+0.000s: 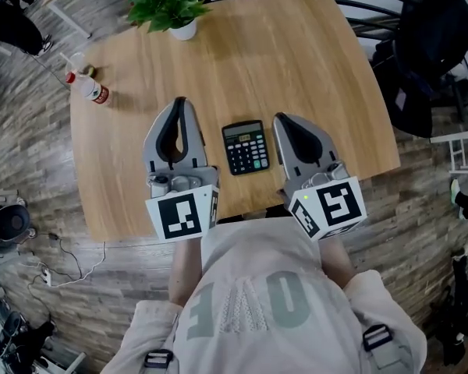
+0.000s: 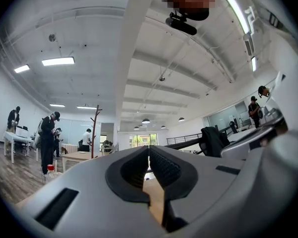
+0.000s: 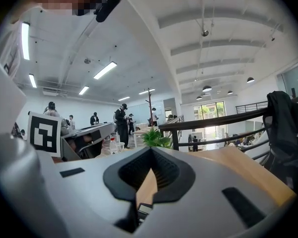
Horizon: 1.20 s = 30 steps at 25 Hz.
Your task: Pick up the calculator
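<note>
Head view, left to right. One clear plastic bottle with a red cap and red label [image 1: 89, 89] lies near the left edge of the single light wooden table [image 1: 312, 61]. One leafy green plant in a white pot [image 1: 171, 10] stands at the far edge. The grey left gripper [image 1: 179, 101] hovers over the tabletop with its jaws closed on nothing. Just beside it to the right, one black desktop calculator with a grey display [image 1: 245, 147] lies flat and face up near the table's front edge, touched by neither tool. The grey right gripper [image 1: 280, 118] flanks the calculator on its other side, its jaws likewise pressed together and empty.

The step in hand appears to be the approach: two grippers bracket the calculator, and no grasp is yet made. The next move probably calls for one gripper to part its jaws, tip down toward the calculator's edge, and close across its thin body.
</note>
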Motion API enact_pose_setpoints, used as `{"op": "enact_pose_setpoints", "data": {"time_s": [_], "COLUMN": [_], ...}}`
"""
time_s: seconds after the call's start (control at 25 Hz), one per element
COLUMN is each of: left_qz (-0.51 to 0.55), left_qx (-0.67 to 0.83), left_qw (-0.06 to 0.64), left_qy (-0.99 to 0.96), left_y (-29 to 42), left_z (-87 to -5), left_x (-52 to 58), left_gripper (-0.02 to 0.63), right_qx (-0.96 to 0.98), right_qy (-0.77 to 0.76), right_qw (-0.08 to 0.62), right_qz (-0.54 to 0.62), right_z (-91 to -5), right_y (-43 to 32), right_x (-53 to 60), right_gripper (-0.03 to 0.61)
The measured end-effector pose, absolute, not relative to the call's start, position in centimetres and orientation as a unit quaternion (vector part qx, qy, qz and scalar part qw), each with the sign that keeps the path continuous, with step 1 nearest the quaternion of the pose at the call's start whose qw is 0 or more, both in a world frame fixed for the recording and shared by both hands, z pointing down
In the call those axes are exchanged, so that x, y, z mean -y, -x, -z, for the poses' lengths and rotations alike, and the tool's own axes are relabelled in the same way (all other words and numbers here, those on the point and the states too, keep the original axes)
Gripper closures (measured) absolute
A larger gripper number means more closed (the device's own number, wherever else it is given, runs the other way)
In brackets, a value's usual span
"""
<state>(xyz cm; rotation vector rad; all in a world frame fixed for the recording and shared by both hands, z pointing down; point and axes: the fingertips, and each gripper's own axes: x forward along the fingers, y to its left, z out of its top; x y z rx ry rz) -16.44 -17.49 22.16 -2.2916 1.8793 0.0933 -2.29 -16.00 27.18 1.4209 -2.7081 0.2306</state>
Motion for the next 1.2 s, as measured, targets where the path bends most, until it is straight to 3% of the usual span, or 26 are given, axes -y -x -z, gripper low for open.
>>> {"op": "enact_pose_setpoints", "data": {"time_s": [0.48, 0.52, 0.64, 0.72, 0.96, 1.2], "left_qz": [-0.031, -0.036, -0.043, -0.014, 0.182, 0.312], "left_qx": [-0.623, -0.615, -0.58, -0.534, -0.224, -0.03], "left_qw": [0.103, 0.094, 0.064, 0.049, -0.105, -0.22], "left_qy": [0.775, 0.782, 0.811, 0.844, 0.952, 0.924], "left_y": [14.1, 14.0, 13.4, 12.1, 5.9, 4.5], "left_z": [-21.7, -21.6, -21.8, -23.1, -33.3, -42.4], "left_x": [21.8, 22.5, 24.8, 26.1, 26.8, 24.9], "left_gripper": [0.594, 0.551, 0.308, 0.287, 0.29, 0.29], "right_qx": [0.866, 0.863, 0.853, 0.846, 0.843, 0.834], "right_qy": [-0.491, -0.496, -0.508, -0.513, -0.505, -0.507], "right_qw": [0.017, 0.017, 0.015, 0.014, 0.019, 0.023], "right_qz": [-0.096, -0.1, -0.122, -0.142, -0.183, -0.216], "right_z": [-27.7, -27.9, -28.9, -29.8, -32.0, -34.0], "right_y": [-2.2, -2.8, -4.3, -4.8, -4.6, -5.2], "right_x": [18.8, 19.0, 19.5, 19.7, 20.2, 20.7], "right_gripper": [0.56, 0.56, 0.56, 0.56, 0.56, 0.56]}}
